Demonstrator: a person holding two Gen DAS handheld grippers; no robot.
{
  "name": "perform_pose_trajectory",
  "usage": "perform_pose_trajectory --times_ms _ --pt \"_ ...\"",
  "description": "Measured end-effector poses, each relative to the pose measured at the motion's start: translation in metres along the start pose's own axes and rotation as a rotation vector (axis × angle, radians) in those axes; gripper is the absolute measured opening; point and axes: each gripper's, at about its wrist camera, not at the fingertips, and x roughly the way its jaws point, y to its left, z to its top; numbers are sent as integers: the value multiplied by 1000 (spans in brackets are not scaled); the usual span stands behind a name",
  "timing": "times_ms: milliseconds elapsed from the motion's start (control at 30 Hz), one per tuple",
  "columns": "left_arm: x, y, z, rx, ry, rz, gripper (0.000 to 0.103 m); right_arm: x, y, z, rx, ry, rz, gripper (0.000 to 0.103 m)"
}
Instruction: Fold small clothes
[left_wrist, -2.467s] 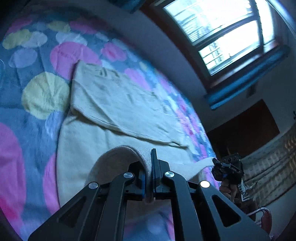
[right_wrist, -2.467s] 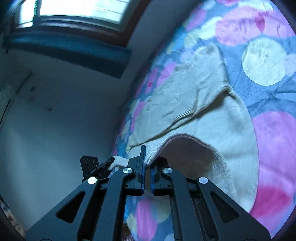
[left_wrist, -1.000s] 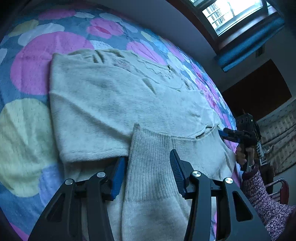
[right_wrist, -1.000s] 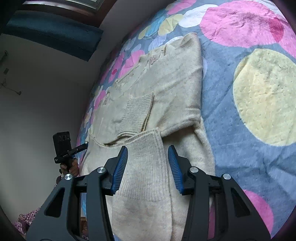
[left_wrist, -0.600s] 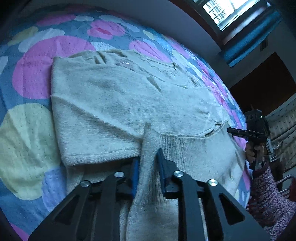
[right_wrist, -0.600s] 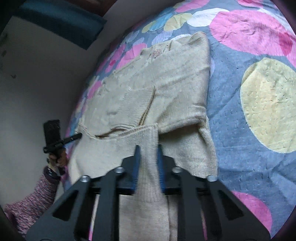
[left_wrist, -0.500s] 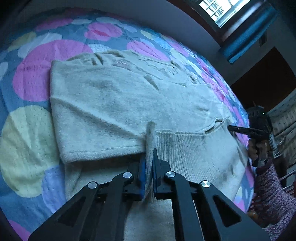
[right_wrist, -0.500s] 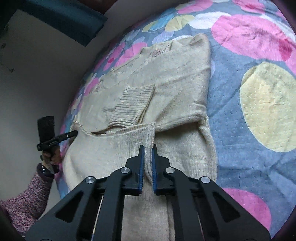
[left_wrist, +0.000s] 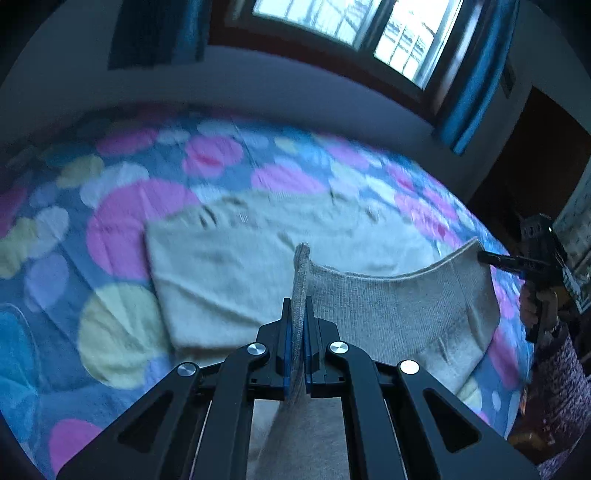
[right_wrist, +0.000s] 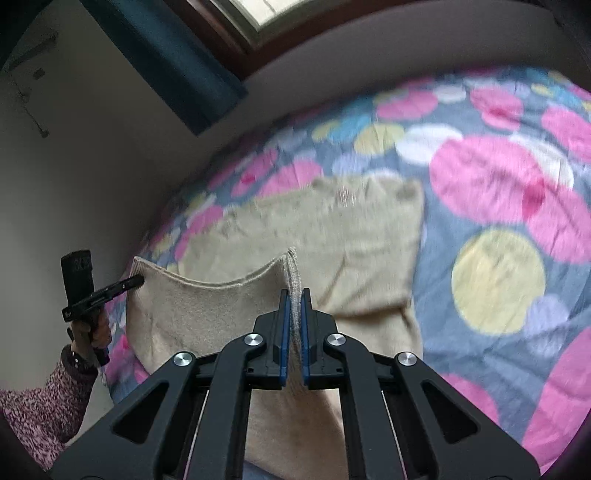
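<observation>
My left gripper (left_wrist: 298, 325) is clamped on one corner of the sweater (left_wrist: 388, 314) hem; my right gripper (right_wrist: 293, 317) is pinched on the other. Hem edge stretches between them, lifted. Folded body lies ahead, mid-frame, on the spotted blanket (right_wrist: 498, 273). Both equally near; fold goes forward.

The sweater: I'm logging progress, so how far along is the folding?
Partway. Done: the upper part of the sweater lies flat on the spotted blanket, its sides apparently already folded in. In hand: the left claw and right claw each pinch a corner of the ribbed hem, lifted off the bed. Left: carry the hem toward the collar, lay it down, release.
</observation>
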Motion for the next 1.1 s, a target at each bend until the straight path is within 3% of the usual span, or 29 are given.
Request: perform_pose_trajectory --times_ms 267,567,867,1100 --pt "22 13 46 -23 -36 68 5 23 -6 53 36 -66 -47 4" --pt "70 49 90 -75 -29 163 5 83 -33 100 87 -55 -94 4" --pt "124 83 102 -139 4 207 4 139 -65 123 140 -16 -139 4" --pt "145 102 86 -168 34 223 5 173 -94 121 200 26 -154 4"
